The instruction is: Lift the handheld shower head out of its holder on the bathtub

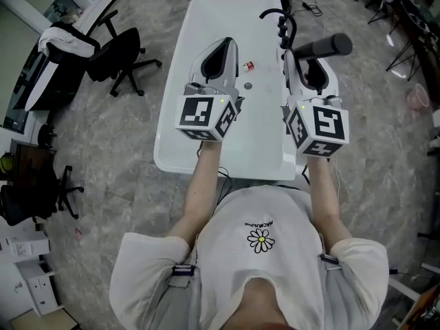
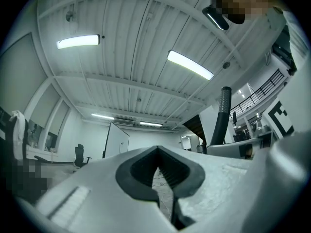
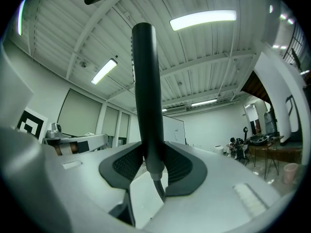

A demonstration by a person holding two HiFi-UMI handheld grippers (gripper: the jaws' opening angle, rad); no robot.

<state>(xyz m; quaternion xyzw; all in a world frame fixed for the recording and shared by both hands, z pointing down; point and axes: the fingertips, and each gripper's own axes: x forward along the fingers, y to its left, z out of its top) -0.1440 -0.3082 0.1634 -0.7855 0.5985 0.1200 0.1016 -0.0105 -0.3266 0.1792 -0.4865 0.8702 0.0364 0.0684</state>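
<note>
Snugly, right claw (image 3: 153,165) clamps smooth cylindrical shower head (image 3: 145,81).

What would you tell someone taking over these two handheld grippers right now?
Left gripper: jaws together, holding nothing, held over the white bathtub.
Right gripper: clamped on the lower handle of the black shower head, which points upward; its hose hangs below the jaws.
Done: the shower head looks lifted clear of the black fittings at the tub's far right rim.
Left: probably nothing but keeping the grip firm; watch the hose for snags.
</note>
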